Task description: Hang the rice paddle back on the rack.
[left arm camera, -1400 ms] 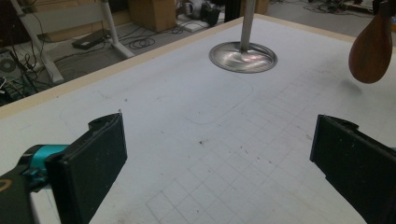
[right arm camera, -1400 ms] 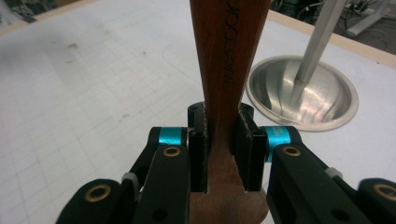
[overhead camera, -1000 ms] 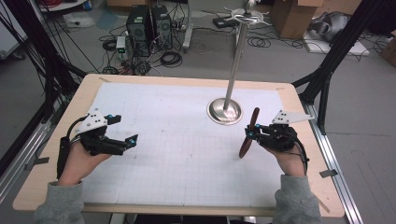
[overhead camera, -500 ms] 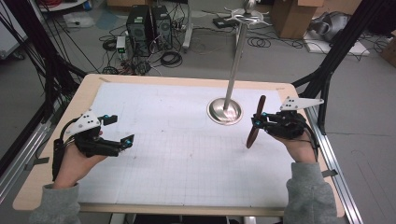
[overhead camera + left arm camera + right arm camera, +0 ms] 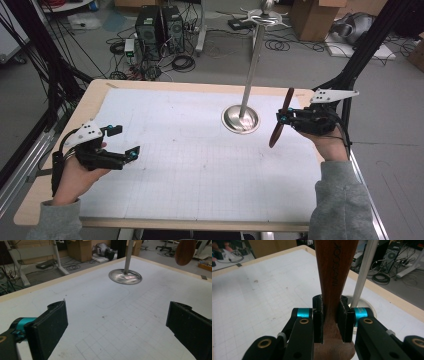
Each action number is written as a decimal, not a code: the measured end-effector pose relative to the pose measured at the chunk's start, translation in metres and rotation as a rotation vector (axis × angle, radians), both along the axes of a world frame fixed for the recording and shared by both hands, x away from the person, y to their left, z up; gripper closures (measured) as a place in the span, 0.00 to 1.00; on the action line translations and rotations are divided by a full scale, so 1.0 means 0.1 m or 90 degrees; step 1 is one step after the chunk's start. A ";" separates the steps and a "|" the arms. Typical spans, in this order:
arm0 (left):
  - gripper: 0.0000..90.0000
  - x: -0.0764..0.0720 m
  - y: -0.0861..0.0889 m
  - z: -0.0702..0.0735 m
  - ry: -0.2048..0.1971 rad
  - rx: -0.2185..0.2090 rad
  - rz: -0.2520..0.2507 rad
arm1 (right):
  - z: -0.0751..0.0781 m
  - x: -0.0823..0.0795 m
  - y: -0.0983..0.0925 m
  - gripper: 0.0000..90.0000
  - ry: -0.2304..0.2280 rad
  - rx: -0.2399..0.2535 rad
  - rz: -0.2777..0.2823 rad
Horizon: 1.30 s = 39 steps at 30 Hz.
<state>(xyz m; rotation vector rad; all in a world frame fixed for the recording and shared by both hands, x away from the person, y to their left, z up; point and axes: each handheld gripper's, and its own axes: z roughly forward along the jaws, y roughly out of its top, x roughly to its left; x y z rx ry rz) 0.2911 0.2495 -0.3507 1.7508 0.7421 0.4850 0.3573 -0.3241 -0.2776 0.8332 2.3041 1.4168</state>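
sleeves [image 5: 345, 200]: grey | grippers: black (teal accents, brass screws)

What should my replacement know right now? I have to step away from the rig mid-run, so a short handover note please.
Right gripper: shut on the wooden utensil, gripped near the middle, held tilted above the table beside the metal stand.
Left gripper: open, nothing between its jaws, low over the white grid mat at the left side.
Done: the utensil is picked up and off the mat.
Left: it probably goes to the stand, whose top has hooks; that step is not yet done. The stand's pole is close to the utensil, so move carefully.
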 end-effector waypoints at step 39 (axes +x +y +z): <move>0.05 -0.18 0.17 -0.02 0.004 -0.008 0.022 | 0.50 0.63 0.05 0.86 -0.025 -0.012 -0.030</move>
